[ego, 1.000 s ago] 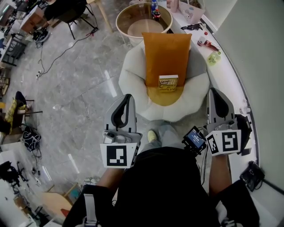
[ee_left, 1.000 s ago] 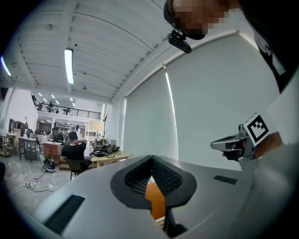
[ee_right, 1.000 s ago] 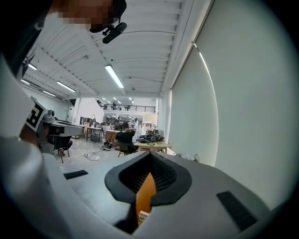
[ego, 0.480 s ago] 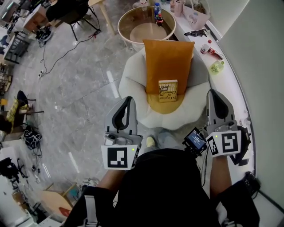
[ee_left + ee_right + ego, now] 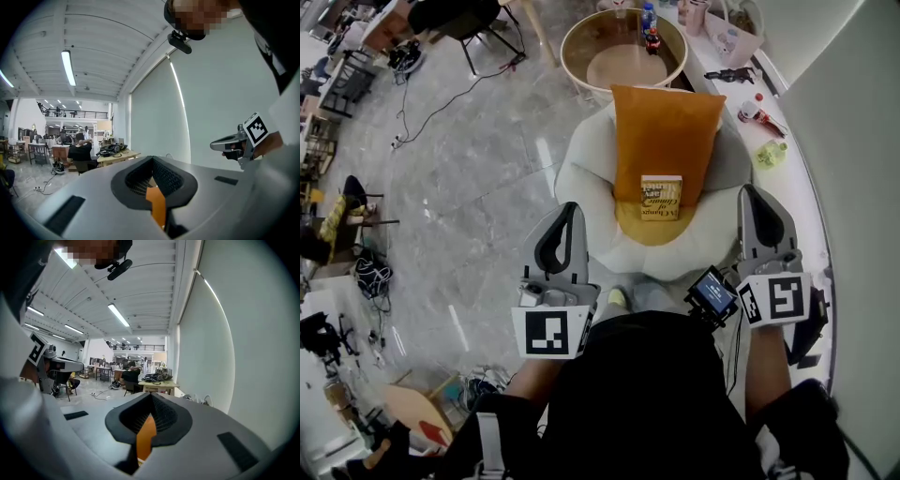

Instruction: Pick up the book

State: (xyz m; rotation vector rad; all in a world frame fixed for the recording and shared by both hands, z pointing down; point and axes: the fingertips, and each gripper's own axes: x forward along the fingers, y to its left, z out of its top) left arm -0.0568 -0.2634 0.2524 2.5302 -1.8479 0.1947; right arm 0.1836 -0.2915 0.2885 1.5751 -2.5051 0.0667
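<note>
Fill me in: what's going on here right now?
A person stands facing a white cushioned chair, with a hand-held gripper in each hand. The book stands on the seat, propped against the orange cushion, and nothing touches it. The left hand-held gripper and the right hand-held gripper are both shut and empty, held short of the book on either side.

Open air above book [image 5: 661, 198], orange cushion [image 5: 666, 131] behind, white chair [image 5: 581, 178] rim around
</note>
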